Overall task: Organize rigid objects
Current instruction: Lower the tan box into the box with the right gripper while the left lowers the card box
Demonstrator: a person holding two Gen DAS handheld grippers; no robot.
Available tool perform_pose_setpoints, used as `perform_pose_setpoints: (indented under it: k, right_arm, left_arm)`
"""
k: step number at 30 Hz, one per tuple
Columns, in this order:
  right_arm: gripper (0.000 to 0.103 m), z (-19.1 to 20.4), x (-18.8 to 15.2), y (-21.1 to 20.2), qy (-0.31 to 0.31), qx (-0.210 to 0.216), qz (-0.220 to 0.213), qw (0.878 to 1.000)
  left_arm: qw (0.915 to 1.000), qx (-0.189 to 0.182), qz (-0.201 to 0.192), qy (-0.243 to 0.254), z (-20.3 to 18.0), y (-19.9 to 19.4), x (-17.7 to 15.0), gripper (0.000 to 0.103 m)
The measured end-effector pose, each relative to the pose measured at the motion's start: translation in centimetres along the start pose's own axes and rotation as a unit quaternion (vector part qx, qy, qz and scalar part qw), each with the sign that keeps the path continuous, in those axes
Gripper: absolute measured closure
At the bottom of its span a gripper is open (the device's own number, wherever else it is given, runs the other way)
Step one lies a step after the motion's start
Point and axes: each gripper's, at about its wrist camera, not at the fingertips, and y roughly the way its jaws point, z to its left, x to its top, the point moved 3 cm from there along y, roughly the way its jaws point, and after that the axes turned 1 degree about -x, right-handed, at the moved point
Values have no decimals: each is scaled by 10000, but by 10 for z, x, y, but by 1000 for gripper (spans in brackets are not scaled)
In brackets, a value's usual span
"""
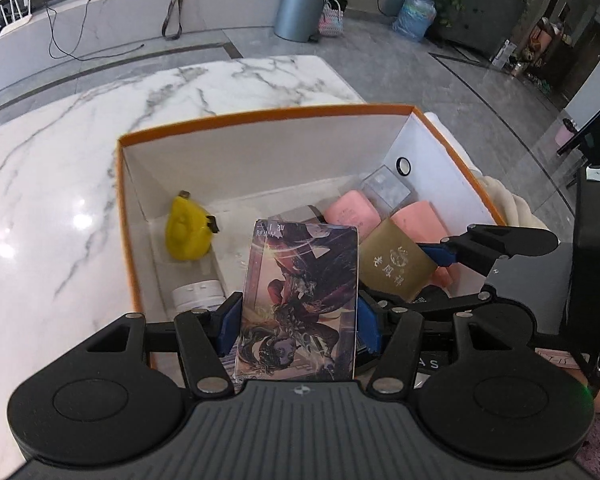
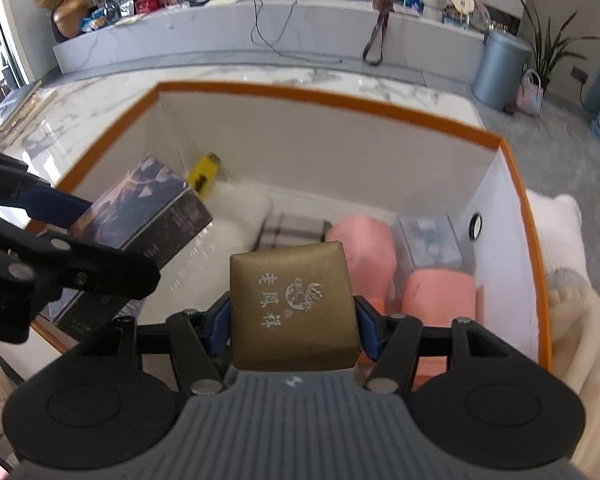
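Evidently for packing, the left gripper (image 1: 298,312) pinches an illustrated card box (image 1: 300,300) and the right gripper (image 2: 294,330) a gold case (image 2: 294,308) over the orange box (image 2: 532,216) on the bench (image 1: 60,208).

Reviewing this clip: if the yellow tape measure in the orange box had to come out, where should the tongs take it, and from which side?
Grip the yellow tape measure across its flat faces, coming from above: it stands on edge by the orange box wall.
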Motion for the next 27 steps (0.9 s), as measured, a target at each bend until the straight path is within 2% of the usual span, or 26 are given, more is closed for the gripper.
perform_pose_setpoints:
  k: [5, 7, 13, 18, 20, 27]
  right_arm:
    - [42, -3, -4, 11, -10, -178, 223, 9996]
    - [43, -6, -4, 13, 108, -121, 272, 9995]
    - [42, -10, -5, 11, 234, -182, 249, 9993]
    - [38, -5, -5, 6, 41, -447, 96, 9989]
    - [32, -4, -5, 3, -43, -574, 47, 9983]
    - [32, -9, -2, -8, 32, -685, -324, 9971]
  left_arm:
    - [9999, 23, 67, -81, 2, 8, -3, 36]
    - [9999, 46, 97, -108, 3, 10, -4, 36]
    - [9998, 56, 132, -126, 4, 14, -5, 36]
    - [9998, 149, 90, -26, 2, 14, -5, 36]
    - [9998, 182, 81, 37, 0, 13, -5, 36]
    - [9997, 216, 14, 135, -6, 15, 0, 36]
